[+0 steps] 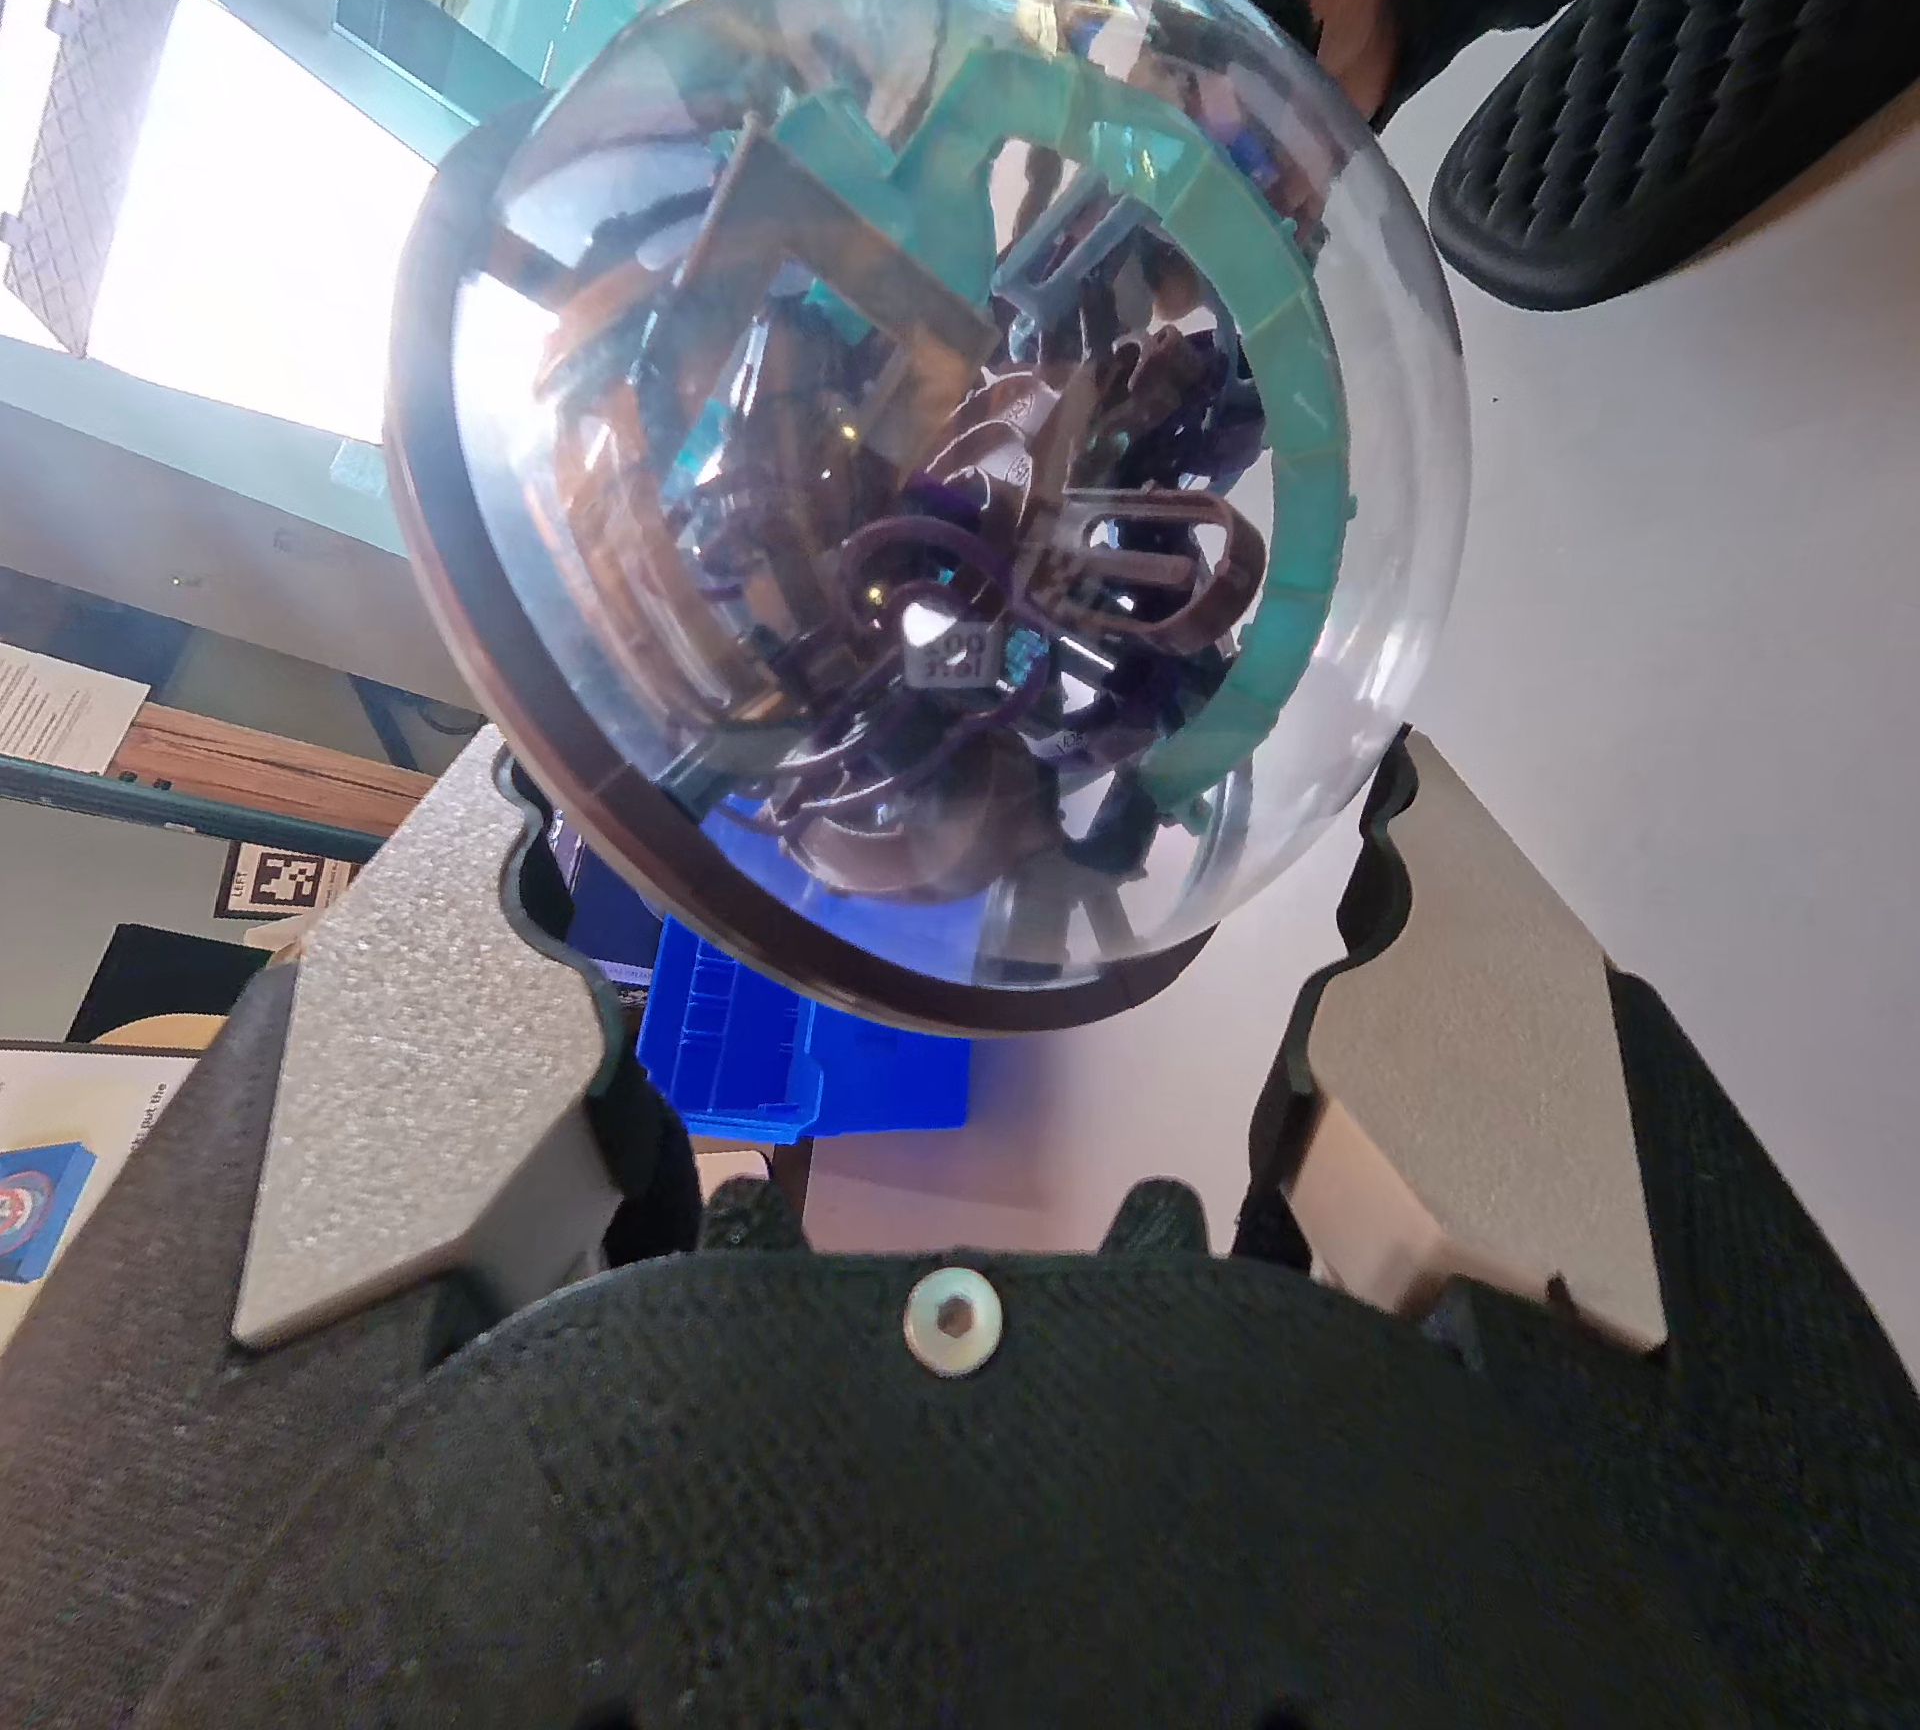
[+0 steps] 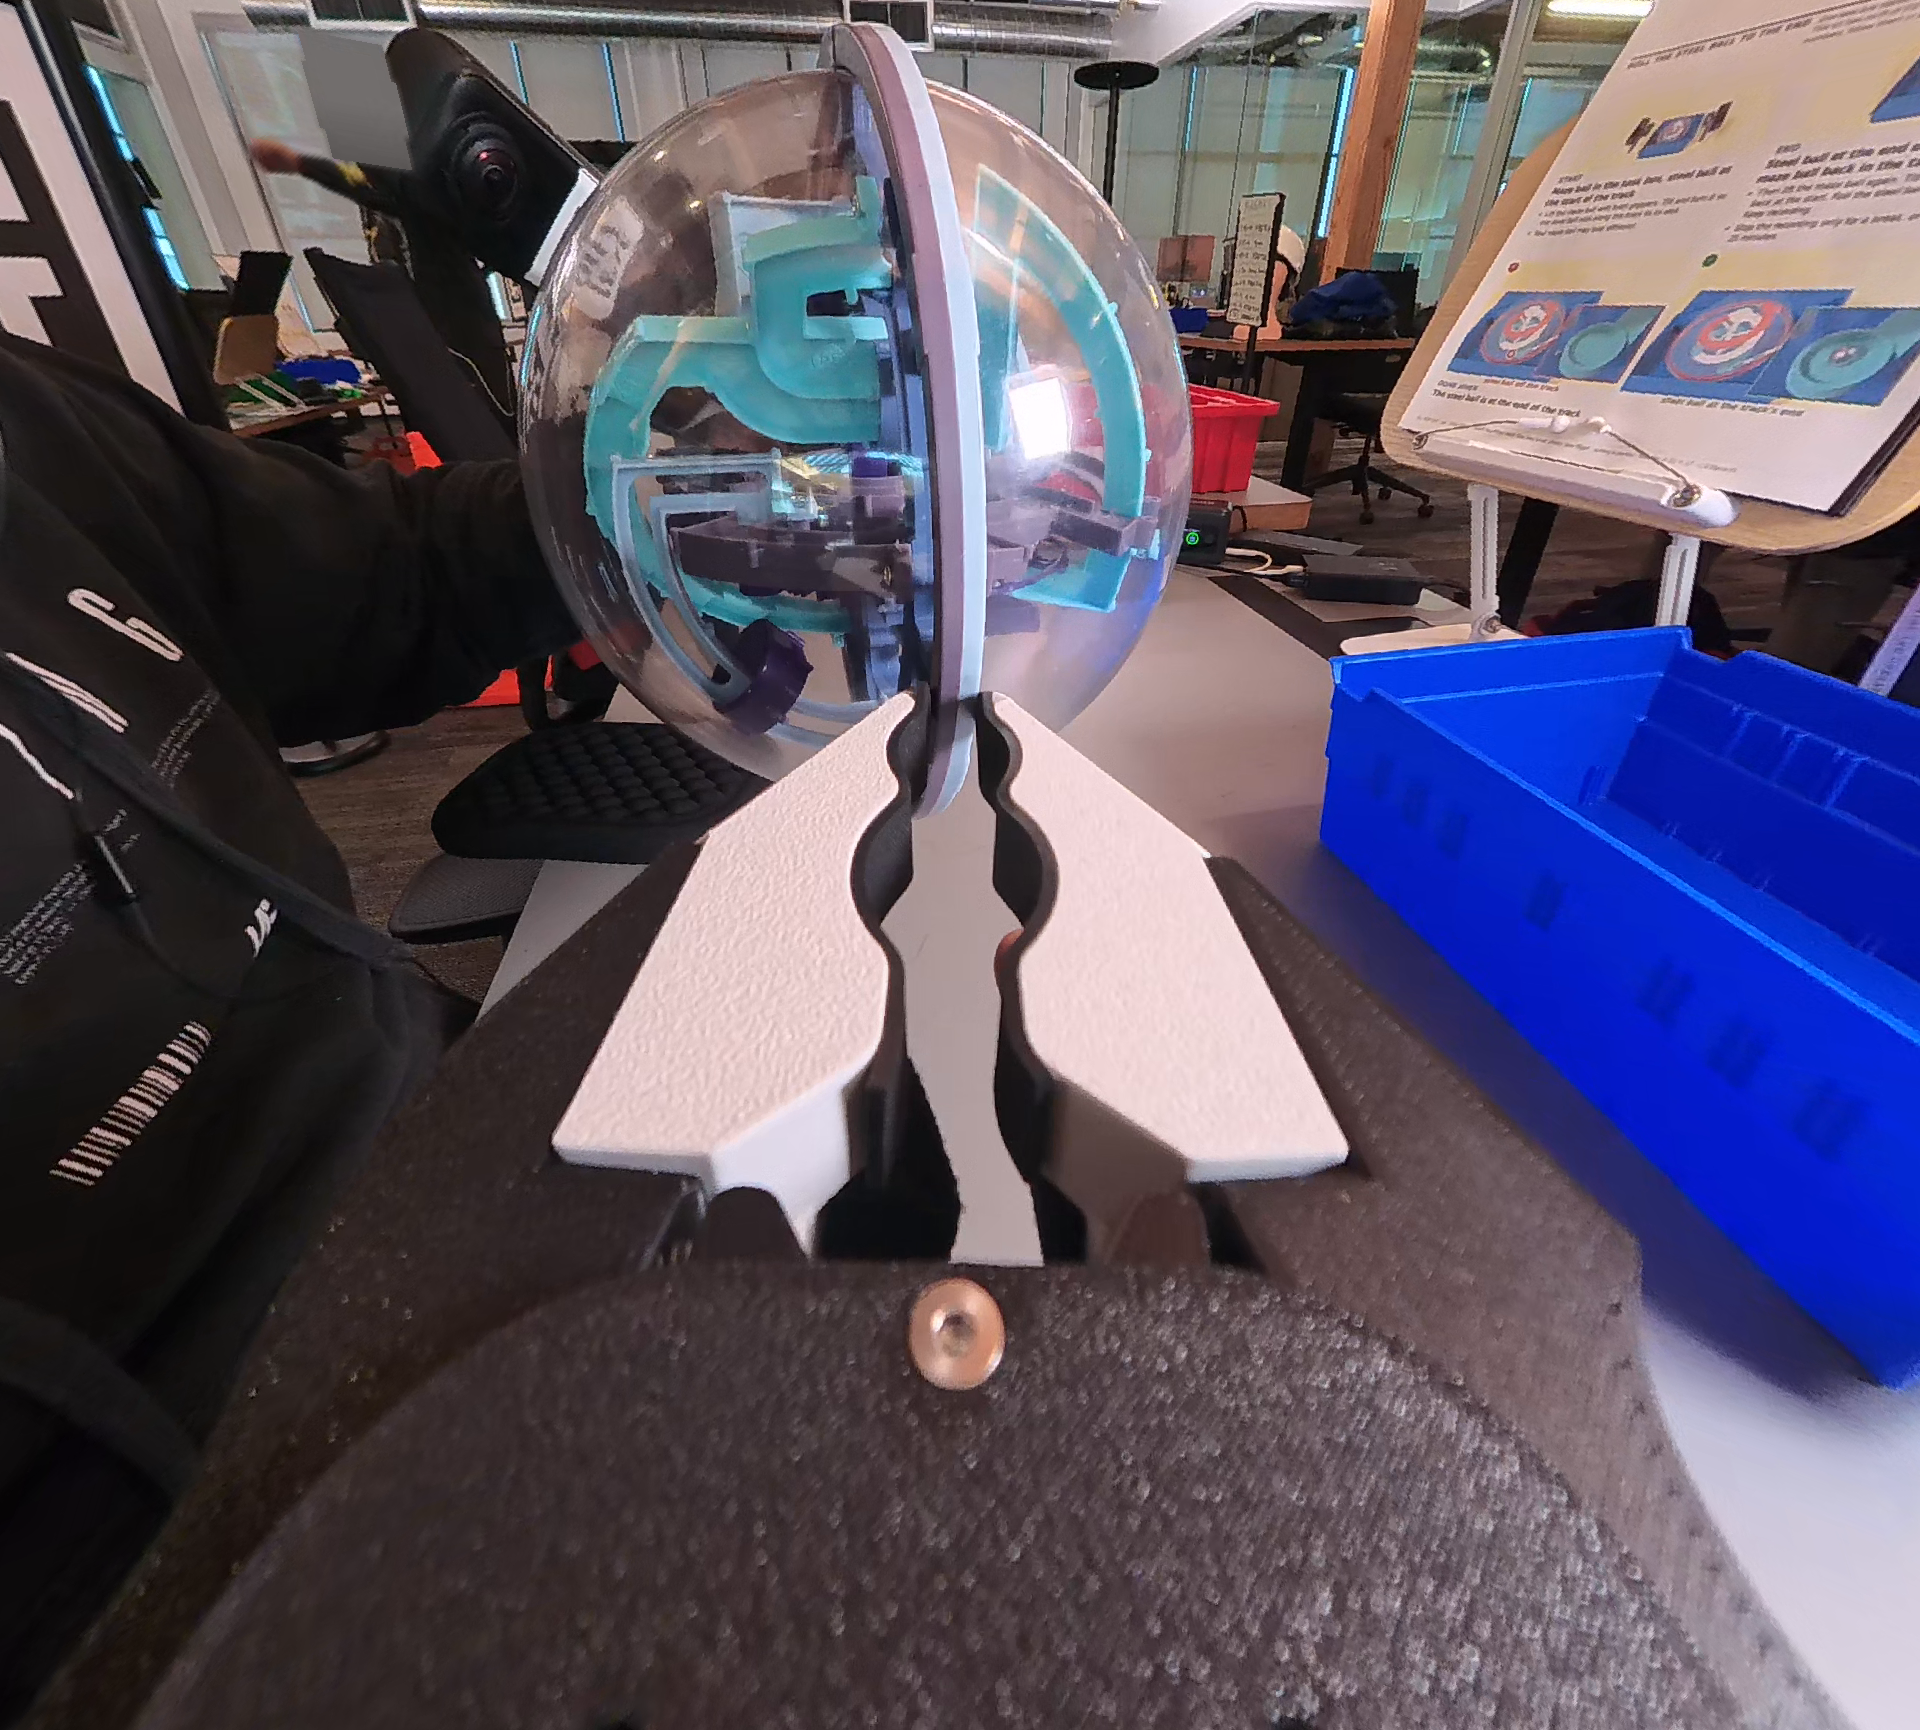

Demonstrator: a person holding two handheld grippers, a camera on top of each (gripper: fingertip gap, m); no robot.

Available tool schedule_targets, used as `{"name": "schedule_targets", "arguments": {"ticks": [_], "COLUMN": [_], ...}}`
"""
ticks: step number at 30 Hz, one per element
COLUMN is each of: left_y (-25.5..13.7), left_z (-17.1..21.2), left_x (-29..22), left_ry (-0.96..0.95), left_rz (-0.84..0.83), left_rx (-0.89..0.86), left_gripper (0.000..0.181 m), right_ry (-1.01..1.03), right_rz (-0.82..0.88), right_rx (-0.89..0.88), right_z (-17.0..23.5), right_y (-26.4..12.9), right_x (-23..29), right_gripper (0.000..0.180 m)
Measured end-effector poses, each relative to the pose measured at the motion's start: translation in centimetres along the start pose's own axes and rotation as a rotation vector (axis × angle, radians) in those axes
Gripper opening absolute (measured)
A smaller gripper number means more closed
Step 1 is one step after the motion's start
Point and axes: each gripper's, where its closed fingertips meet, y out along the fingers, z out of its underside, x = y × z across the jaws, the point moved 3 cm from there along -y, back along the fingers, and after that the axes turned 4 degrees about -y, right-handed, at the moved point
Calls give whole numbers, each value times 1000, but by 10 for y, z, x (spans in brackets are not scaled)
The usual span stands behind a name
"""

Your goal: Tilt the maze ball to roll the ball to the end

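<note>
The maze ball (image 1: pixel 935 454) is a clear sphere with teal, brown and purple tracks inside and a dark ring around its middle. It is held up in the air, above the table. My left gripper (image 1: pixel 951 797) has its fingers spread wide, with a tip against each side of the ball's lower part. In the right wrist view my right gripper (image 2: pixel 948 704) is shut on the bottom of the ball's ring, which stands upright on the maze ball (image 2: pixel 727 392). I cannot make out the small ball inside.
A blue bin (image 2: pixel 1662 849) stands on the white table (image 2: pixel 1195 745) to the right; it shows below the ball in the left wrist view (image 1: pixel 790 1067). An instruction sheet on a stand (image 2: pixel 1662 226) is at back right. A black chair (image 2: pixel 592 787) and a person's dark sleeve (image 2: pixel 312 558) are to the left.
</note>
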Motion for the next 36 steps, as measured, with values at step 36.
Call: {"name": "schedule_targets", "arguments": {"ticks": [36], "left_y": [3], "left_z": [17], "left_x": [-12], "left_ry": [-149], "left_rz": [79], "left_rx": [24], "left_gripper": [150], "right_ry": [91], "right_rz": [-21], "right_rx": [44], "right_z": [21], "right_y": [5], "right_x": [0], "right_gripper": [6]}}
